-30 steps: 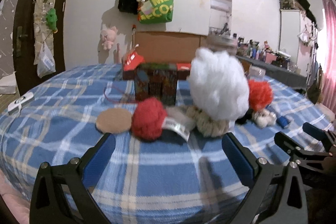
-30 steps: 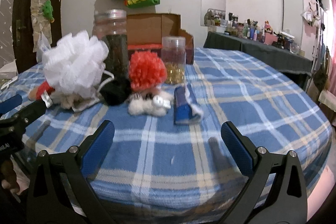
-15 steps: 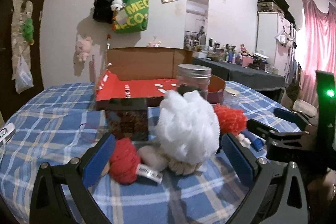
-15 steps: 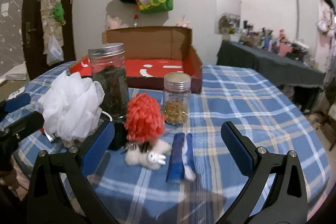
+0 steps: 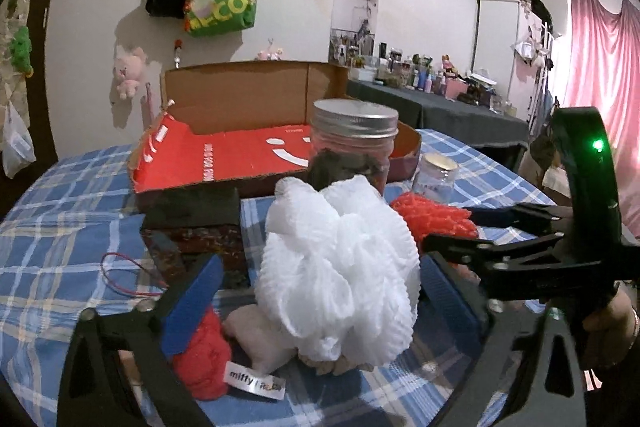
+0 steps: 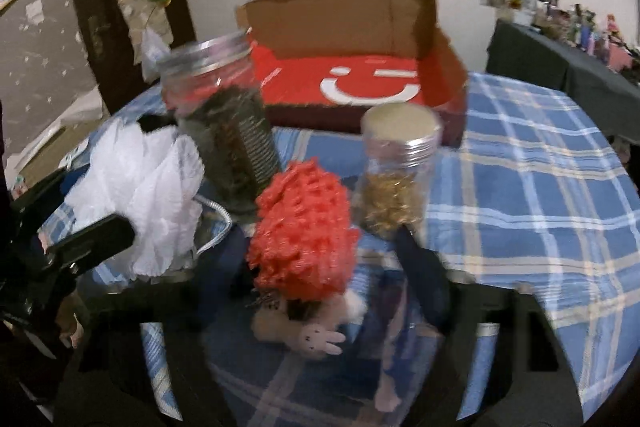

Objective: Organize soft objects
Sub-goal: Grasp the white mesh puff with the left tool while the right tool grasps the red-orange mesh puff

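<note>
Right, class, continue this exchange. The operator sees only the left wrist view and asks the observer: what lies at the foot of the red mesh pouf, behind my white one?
Observer: A small white bunny plush lies at the foot of the red mesh pouf, on the camera's side.
Operator: And what is in the small jar?
Observer: The small jar holds golden bits.
Operator: Where is the right gripper?
Observer: The right gripper straddles the red mesh pouf. Its jaws have just been closing, and blur hides whether they touch it.
</note>
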The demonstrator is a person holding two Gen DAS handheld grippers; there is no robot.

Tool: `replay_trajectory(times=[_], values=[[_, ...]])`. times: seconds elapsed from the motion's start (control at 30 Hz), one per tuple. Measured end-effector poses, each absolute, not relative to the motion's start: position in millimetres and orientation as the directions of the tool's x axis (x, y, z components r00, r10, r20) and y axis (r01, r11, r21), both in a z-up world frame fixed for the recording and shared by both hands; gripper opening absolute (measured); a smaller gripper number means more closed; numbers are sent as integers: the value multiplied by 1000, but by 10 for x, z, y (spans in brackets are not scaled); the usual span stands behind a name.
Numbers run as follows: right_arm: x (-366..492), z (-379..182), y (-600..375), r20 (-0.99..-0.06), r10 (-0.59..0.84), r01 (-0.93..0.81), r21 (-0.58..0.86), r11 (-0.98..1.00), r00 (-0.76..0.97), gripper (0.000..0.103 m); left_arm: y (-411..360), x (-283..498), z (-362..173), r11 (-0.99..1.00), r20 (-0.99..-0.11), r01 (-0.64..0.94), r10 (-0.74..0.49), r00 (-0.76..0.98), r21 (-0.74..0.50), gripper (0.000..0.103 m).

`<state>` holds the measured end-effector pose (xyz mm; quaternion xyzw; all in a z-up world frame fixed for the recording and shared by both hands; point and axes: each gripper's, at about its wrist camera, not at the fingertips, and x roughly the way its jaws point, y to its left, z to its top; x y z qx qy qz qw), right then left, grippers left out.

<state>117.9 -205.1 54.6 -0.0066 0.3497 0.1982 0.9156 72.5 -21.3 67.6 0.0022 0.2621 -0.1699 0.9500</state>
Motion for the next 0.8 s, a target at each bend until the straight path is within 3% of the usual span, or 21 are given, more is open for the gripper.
replay_trajectory(times=[0.03, 0.07, 0.23, 0.8], values=[[1182, 523, -2033, -649, 375, -380, 142, 914, 662, 44, -209, 748, 658, 937, -509, 336, -337, 792, -97, 73], [1176, 513, -2034, -647, 382, -381, 150, 912, 659, 44, -210, 766, 636, 930, -520, 350, -354, 777, -111, 68], [1030, 577, -2054, -605, 377, -365, 150, 919, 701, 40, -157, 712, 635, 921, -511, 366, -382, 770, -137, 54], [598, 853, -1813, -519, 296, -316, 52, 947, 802, 39, -6, 523, 879, 925, -456, 361, -372, 808, -116, 48]])
